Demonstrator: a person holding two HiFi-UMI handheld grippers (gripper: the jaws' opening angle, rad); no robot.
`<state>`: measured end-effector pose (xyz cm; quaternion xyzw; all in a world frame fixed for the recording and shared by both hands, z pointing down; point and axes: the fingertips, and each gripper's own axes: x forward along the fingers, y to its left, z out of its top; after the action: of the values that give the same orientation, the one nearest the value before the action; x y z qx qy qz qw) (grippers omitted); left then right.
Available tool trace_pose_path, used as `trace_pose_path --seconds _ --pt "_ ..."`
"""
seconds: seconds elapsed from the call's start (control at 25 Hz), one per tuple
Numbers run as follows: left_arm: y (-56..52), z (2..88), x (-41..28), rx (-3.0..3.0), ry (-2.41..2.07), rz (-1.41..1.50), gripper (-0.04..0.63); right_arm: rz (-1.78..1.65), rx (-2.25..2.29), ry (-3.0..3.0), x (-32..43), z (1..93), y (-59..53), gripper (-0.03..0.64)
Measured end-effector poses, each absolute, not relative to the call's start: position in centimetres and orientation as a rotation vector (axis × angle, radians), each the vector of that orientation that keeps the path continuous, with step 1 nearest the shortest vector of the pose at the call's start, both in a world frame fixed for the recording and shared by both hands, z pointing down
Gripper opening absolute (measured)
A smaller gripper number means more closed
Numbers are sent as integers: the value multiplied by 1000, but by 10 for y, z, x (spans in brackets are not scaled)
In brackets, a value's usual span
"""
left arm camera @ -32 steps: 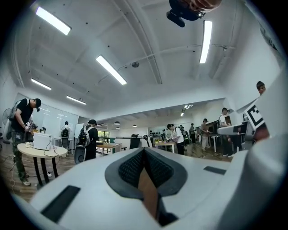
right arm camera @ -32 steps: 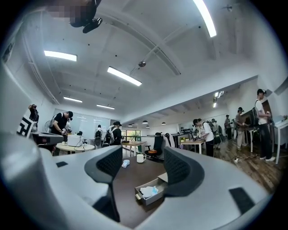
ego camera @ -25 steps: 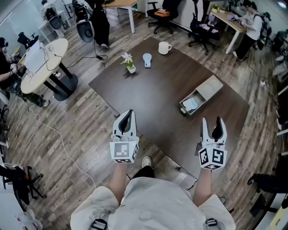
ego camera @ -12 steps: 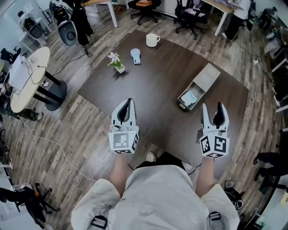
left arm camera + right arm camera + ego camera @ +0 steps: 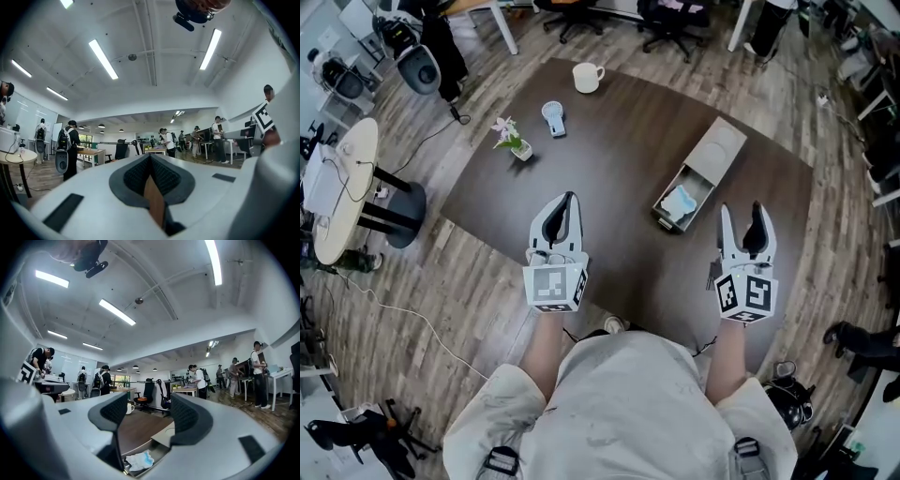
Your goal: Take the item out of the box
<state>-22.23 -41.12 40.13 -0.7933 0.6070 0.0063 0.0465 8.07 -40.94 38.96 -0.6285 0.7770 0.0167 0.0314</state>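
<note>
A grey box [image 5: 698, 172] lies on the dark table [image 5: 600, 169], its drawer pulled out toward me. Inside the drawer sits a crumpled white and light-blue item [image 5: 680, 202], also seen low in the right gripper view, the item [image 5: 138, 459] lying in the box [image 5: 161, 446]. My right gripper [image 5: 742, 220] is open and empty, held near the table's near edge just right of the drawer. My left gripper [image 5: 559, 208] is shut with nothing in it, over the table's near left part. Both point upward and forward, away from the box.
On the far side of the table stand a white mug [image 5: 586, 76], a small potted flower [image 5: 514, 139] and a small blue-white object [image 5: 553, 115]. A round white table [image 5: 337, 183] is at the left. Office chairs and desks ring the room; people stand in the background.
The head view has shifted so the table and box sit closer and lower left in frame. Both grippers keep their places and jaw states.
</note>
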Motion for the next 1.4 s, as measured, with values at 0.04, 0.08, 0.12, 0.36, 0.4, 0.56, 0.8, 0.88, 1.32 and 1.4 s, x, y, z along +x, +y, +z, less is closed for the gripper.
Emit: trace_pose_path --seconds 0.04,0.08,0.12,0.36,0.4,0.56,0.8,0.88,1.32,1.4 --pt "-418 402 -219 -2424 1849 14 3 47 -1939 2394 84 391 -414 278" --pt "-424 403 -215 -2427 1845 10 3 42 -1943 2393 87 392 -419 278" --pt "-429 403 -212 -2432 1841 9 3 35 -1948 2393 91 393 -423 278" --pt "-447 413 -194 -2473 1834 -9 3 26 -1975 2422 100 399 -443 279" --pt "-449 416 -190 -2479 1827 -16 3 28 -1977 2433 100 401 -445 279" --pt "-455 429 -181 -2498 1825 -32 3 6 -1968 2480 97 414 -455 279" --pt "-455 449 -170 -2526 1819 -93 3 -62 -1956 2556 89 439 -471 278" --pt "-454 457 -164 -2539 1805 -122 3 -98 -1946 2602 83 453 -477 278" --pt "-443 506 -159 -2620 1821 -251 3 -334 -1888 2938 40 547 -498 254" --pt "-442 514 -161 -2626 1832 -270 3 -386 -1894 2968 37 562 -502 237"
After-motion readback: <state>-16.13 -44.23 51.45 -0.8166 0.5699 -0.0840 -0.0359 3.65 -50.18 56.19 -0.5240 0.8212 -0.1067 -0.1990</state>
